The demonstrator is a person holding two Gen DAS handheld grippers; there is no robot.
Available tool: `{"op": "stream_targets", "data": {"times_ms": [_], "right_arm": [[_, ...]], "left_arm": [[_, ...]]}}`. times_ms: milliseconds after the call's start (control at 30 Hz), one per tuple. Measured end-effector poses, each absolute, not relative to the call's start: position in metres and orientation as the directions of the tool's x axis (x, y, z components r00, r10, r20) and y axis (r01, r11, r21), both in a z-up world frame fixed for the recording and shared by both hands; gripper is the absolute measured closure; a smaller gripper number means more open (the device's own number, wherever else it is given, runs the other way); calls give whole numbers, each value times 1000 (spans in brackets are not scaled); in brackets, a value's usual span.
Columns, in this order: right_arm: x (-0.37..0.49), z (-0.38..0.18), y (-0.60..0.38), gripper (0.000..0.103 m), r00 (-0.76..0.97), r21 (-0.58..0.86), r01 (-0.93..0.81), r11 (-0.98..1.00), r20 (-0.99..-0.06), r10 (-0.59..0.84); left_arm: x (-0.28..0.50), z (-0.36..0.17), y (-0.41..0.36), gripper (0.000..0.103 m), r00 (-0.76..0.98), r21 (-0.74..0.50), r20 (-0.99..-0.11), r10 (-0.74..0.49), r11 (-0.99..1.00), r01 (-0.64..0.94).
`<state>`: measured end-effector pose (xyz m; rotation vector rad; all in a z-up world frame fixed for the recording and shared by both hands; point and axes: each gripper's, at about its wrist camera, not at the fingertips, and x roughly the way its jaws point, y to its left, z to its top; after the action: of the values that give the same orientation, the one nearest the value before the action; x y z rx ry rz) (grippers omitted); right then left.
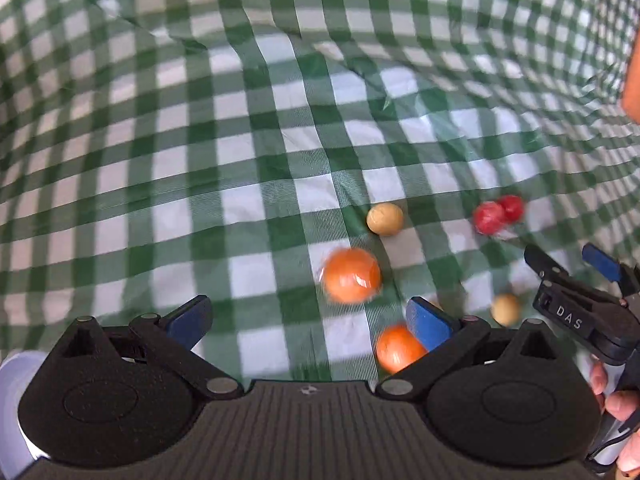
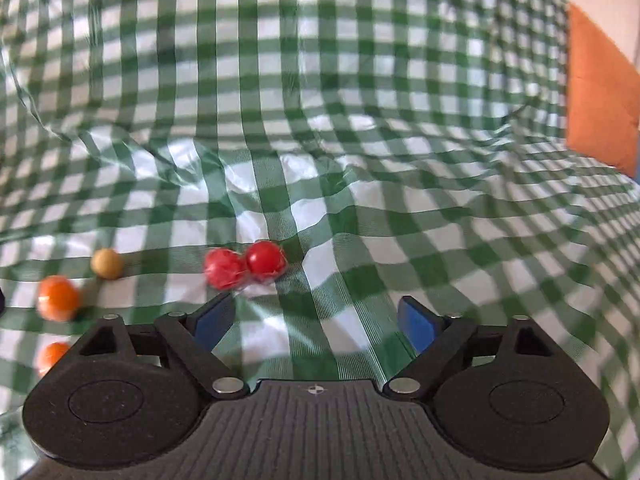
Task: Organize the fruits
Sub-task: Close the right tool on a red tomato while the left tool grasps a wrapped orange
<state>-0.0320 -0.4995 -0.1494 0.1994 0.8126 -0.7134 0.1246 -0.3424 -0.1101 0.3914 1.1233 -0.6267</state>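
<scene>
Small round fruits lie on a green-and-white checked cloth (image 1: pixel 248 200). In the left wrist view an orange fruit (image 1: pixel 351 275) lies just ahead of my open, empty left gripper (image 1: pixel 308 320). A second orange fruit (image 1: pixel 398 348) sits by its right finger. Two tan fruits (image 1: pixel 385 219) (image 1: pixel 506 309) and two red fruits (image 1: pixel 498 215) lie further right. My right gripper (image 1: pixel 572 268) shows at the right edge. In the right wrist view my right gripper (image 2: pixel 316 320) is open and empty, just short of the two red fruits (image 2: pixel 244 266). A tan fruit (image 2: pixel 106 264) and two orange fruits (image 2: pixel 58 298) (image 2: pixel 52 354) lie left.
The checked cloth (image 2: pixel 400 160) is wrinkled, with folds behind the fruits. An orange cushion-like surface (image 2: pixel 600 100) stands at the far right. A white object (image 1: pixel 16 400) shows at the lower left edge of the left wrist view.
</scene>
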Motion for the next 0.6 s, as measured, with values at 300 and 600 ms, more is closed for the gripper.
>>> {"op": "stream_targets", "data": {"times_ms": [300,600], "right_arm": [[11,-189,-519,30,528,-124,540,833,-720,-450],[10,-180,-515,73,516,-128,560,818,-719,-466]], "left_arm": [[150,-155,-368,0,261,9,-943,-207,767,642],[146,-129,-363,61,277,-31,-913,-300,726,687]]}}
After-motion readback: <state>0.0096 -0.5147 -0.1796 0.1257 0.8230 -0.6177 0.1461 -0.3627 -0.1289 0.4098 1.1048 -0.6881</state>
